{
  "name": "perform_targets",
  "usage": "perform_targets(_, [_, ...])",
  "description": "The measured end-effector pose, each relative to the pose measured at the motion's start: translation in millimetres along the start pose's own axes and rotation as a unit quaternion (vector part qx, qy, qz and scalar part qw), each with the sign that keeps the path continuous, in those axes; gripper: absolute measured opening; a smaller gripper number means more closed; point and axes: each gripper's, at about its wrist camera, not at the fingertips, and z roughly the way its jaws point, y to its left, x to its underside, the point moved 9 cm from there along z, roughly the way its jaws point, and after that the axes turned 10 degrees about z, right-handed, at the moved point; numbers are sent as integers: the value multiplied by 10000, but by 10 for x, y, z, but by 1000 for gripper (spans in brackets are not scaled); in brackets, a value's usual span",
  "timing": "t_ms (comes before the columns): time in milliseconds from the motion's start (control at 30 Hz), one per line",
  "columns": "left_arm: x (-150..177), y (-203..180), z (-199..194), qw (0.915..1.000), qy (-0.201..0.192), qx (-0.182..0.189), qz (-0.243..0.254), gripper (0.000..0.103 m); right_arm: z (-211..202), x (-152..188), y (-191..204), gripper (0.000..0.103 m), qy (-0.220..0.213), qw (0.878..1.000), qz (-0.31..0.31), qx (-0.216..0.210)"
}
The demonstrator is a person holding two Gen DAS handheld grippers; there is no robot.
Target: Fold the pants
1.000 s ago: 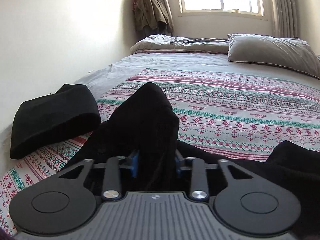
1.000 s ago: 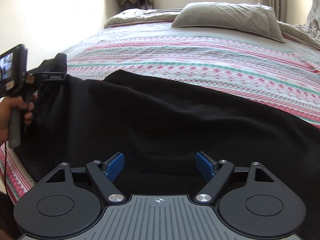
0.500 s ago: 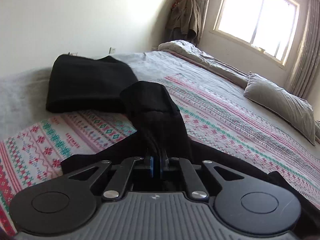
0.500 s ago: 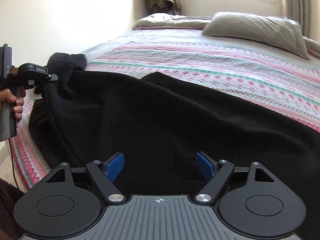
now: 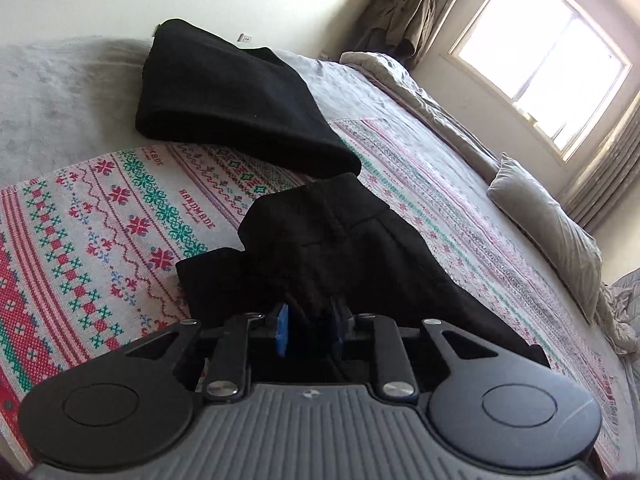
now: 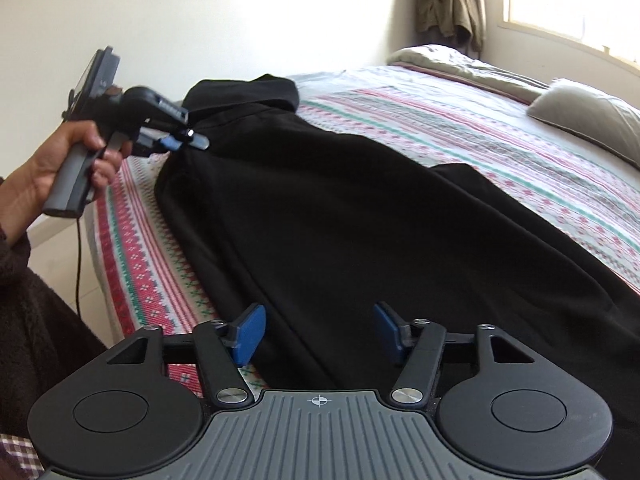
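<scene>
In the left wrist view, the scene is seen rolled further than half a second ago, with the folded black garment (image 5: 240, 100) now higher and nearer the middle of the picture, on the patterned blanket (image 5: 100, 216) of the bed. The left tool (image 5: 310, 330) is seen with its jaws opening after being nearly shut half a second ago; a bunched fold of the black pants (image 5: 352, 248) is still lodged between the blue pads, though whether it is pressed cannot be told. From there the pants are stretched away to the right across the blanket, toward the grey pillow (image 5: 548, 228) under the window (image 5: 548, 40). In the right wrist view, the bed is shown more tilted than before, and the right tool (image 6: 318, 332) is seen with its jaws closing from a wider spread; its pads are still apart, and the pants (image 6: 360, 216) are spread directly under and ahead of them. At the left, the left tool (image 6: 182, 142) is held in a hand (image 6: 52, 168) at the far end of the pants, where the cloth is gathered.
</scene>
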Motion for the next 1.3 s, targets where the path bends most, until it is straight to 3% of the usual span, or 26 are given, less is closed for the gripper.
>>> perform_targets(133, [-31, -13, 47, 9999, -31, 105, -8, 33, 124, 44, 95, 47, 147, 9998, -105, 3])
perform_targets(400, [-77, 27, 153, 9998, -115, 178, -29, 33, 248, 89, 153, 44, 241, 9992, -313, 116])
perform_targets(533, [-76, 42, 139, 9998, -142, 123, 37, 31, 264, 82, 150, 23, 240, 9992, -308, 95])
perform_targets(567, [-78, 50, 127, 9998, -152, 86, 46, 26, 251, 69, 150, 12, 249, 9993, -278, 43])
perform_targets(667, [-94, 46, 69, 9998, -175, 83, 38, 18, 185, 4, 132, 2, 146, 9997, -201, -20])
perform_targets(900, [-122, 78, -174, 9998, -150, -43, 138, 16, -66, -101, 143, 1, 2, 9993, -91, -368])
perform_targets(1167, [31, 307, -220, 9985, 392, -332, 167, 17, -109, 14, 306, 1, 311, 9964, -240, -753])
perform_targets(1233, [96, 357, -199, 9971, 611, -417, 198, 21, -57, 42, 322, 1, 433, 9961, -253, -731])
perform_targets(1300, [150, 437, -172, 9937, 778, -740, 321, 48, 14, 85, 324, 2, 637, 9952, -217, -708])
